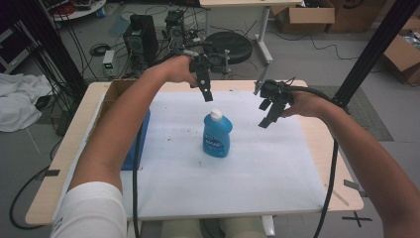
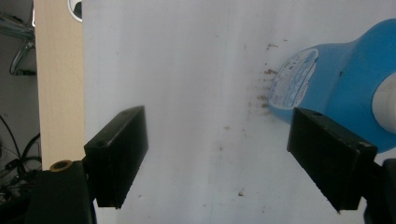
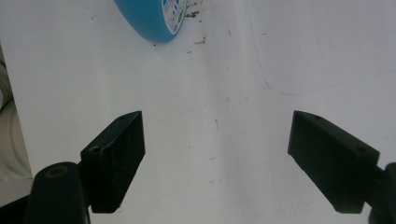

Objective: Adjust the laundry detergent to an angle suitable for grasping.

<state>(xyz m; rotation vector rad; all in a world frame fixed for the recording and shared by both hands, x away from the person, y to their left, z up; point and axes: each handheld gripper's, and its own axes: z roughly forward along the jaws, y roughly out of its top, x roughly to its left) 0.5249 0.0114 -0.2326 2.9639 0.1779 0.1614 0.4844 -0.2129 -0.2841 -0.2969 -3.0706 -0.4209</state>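
Nearest me, the white sheet on the surface (image 1: 257, 183) lies bare, and standing upright at its middle is the blue plastic bottle with the white cap (image 1: 217, 135), out where both hands can reach it. Beyond it I hold my left tongs (image 1: 207, 94) above the cap and my right tongs (image 1: 267, 115) off to the side. Both are spread wide and empty, flanking the bottle, I'd say ready for a grab.

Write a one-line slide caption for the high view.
Two open tools, left tool and right tool, hover above an upright blue bottle on the white sheet.
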